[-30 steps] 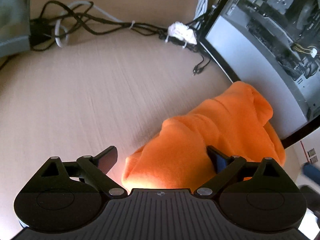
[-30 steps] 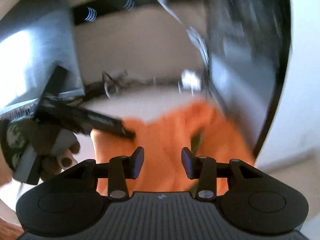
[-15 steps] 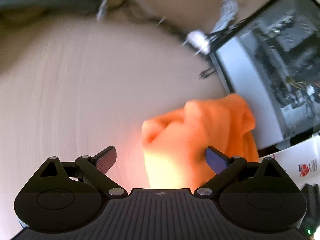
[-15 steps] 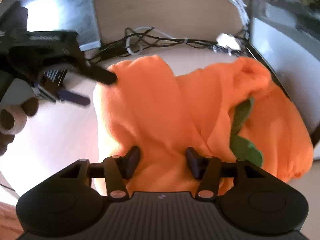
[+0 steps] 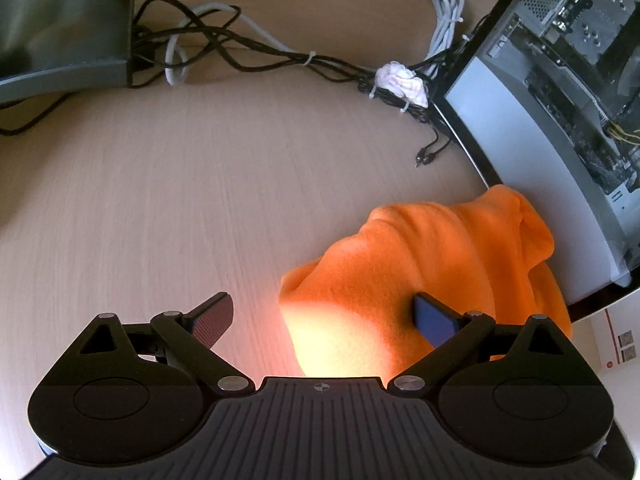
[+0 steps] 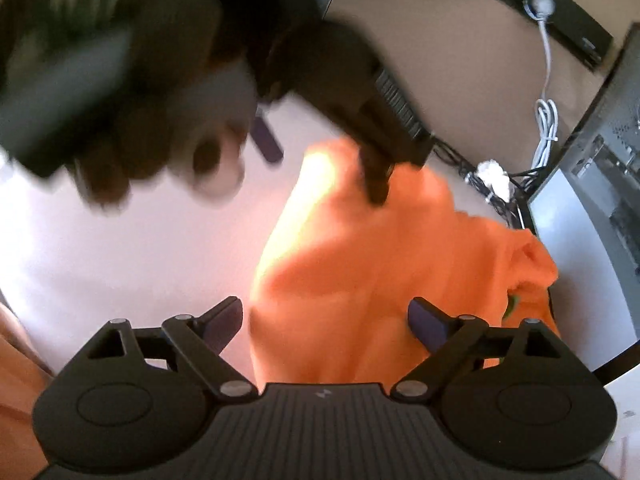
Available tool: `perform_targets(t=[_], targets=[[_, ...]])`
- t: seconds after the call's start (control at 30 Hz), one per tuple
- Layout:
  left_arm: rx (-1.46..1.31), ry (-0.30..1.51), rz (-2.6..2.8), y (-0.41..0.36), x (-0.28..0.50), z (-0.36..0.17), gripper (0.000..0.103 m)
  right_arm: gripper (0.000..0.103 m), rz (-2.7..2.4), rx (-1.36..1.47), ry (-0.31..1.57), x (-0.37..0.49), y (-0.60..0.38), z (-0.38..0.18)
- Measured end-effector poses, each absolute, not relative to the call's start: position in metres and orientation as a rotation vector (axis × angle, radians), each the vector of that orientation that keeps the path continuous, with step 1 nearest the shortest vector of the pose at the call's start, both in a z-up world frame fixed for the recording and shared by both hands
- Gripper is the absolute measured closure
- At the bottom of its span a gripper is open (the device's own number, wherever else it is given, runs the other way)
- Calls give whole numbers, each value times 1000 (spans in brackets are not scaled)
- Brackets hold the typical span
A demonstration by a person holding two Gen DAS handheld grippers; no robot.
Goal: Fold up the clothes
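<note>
A: Where is the garment?

B: The orange fleece garment (image 5: 420,280) lies bunched on the pale wooden table (image 5: 200,184), its far edge close against the open computer case (image 5: 560,92). In the right wrist view a bit of green trim (image 6: 513,305) peeks out of a fold on its right side.

A: Is either gripper holding it?

B: No. The left gripper (image 5: 322,314) has its jaws spread wide; the blue-padded finger rests against the fleece, the other stands over bare table. The right gripper (image 6: 324,318) is just as wide apart, with the cloth lying between its fingers and nothing pinched.

A: How far along is the folding?

B: Early, I judge. The fleece is a rumpled mound with soft rolls, no flat panel and no clean crease. It needs spreading out, then folding; nearly all of that is left.

A: Anything around it to mind?

B: A tangle of black and white cables (image 5: 224,48) runs along the back of the table, well apart from the cloth. A dark flat device (image 5: 64,24) sits at the far left. The blurred shape in the right wrist view is the person's hand (image 6: 152,136) on the left gripper.
</note>
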State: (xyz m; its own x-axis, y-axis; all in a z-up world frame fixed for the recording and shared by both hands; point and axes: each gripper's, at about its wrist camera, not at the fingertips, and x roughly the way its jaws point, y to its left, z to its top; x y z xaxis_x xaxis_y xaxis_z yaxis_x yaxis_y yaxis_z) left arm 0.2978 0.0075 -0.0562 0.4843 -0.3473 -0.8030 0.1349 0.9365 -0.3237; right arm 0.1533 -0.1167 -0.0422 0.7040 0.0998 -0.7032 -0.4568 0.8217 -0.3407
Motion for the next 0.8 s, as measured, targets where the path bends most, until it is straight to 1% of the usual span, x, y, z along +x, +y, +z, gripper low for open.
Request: perform_targets(t=[0.13,0.17,0.2,0.23,0.27,0.3,0.37,0.5,0.6,0.67,0.73,0.8], targets=[[-242,1034,-306,9,301,-57,3,13,293,-522,740,161,-129,-56],[-252,1035,-306,11,300,-56,3,18,297,-492,749,164,-132,-55],[-268,1032,-303,16,299,-53,3,32,301,-457,761,168,-135,-53],[-283,1027,-301,20,299,-50,4,36,309,-400,779,173,-139,-51],[-301,1016,-296,28,298,-45,4,45,313,-329,796,178,-141,-49],[-323,998,-288,38,296,-38,4,51,315,-257,812,183,-144,-46],[-369,950,-262,60,290,-22,4,59,332,-49,854,197,-153,-38],[-453,841,-183,107,274,8,4,65,511,520,936,234,-178,-25],[-486,798,-155,127,271,21,4,65,608,913,899,244,-204,-26],[-496,787,-157,129,272,25,4,66,594,1091,844,241,-227,-29],[-492,801,-180,121,276,24,4,66,538,1207,795,233,-252,-36],[-482,825,-210,109,281,19,4,66,449,1370,747,209,-277,-45]])
